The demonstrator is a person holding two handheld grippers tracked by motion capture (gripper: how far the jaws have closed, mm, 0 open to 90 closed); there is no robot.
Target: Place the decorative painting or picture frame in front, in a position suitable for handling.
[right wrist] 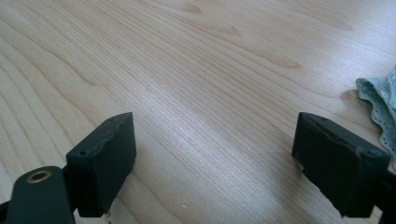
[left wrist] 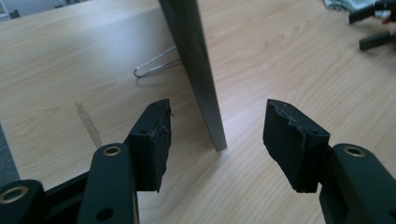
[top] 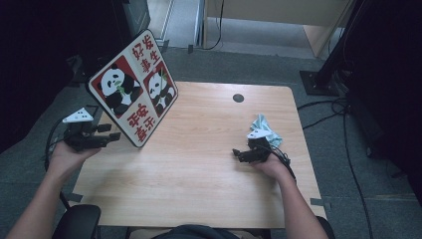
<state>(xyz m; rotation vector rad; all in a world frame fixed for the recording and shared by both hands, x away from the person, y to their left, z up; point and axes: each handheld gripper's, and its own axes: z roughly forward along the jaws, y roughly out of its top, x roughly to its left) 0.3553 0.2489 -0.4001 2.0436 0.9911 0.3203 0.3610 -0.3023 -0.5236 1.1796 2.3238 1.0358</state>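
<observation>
Panda board [top: 133, 88] edge-on [left wrist: 196, 70], seemingly unclamped.

The panda board [left wrist: 196, 70] is cut off by the top edge in the left gripper view, and the cloth [right wrist: 380, 105] by the right edge in the right gripper view.

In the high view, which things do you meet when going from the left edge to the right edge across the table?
Left gripper → panda sign board → round black hole in the table top → right gripper → crumpled pale green cloth.
</observation>
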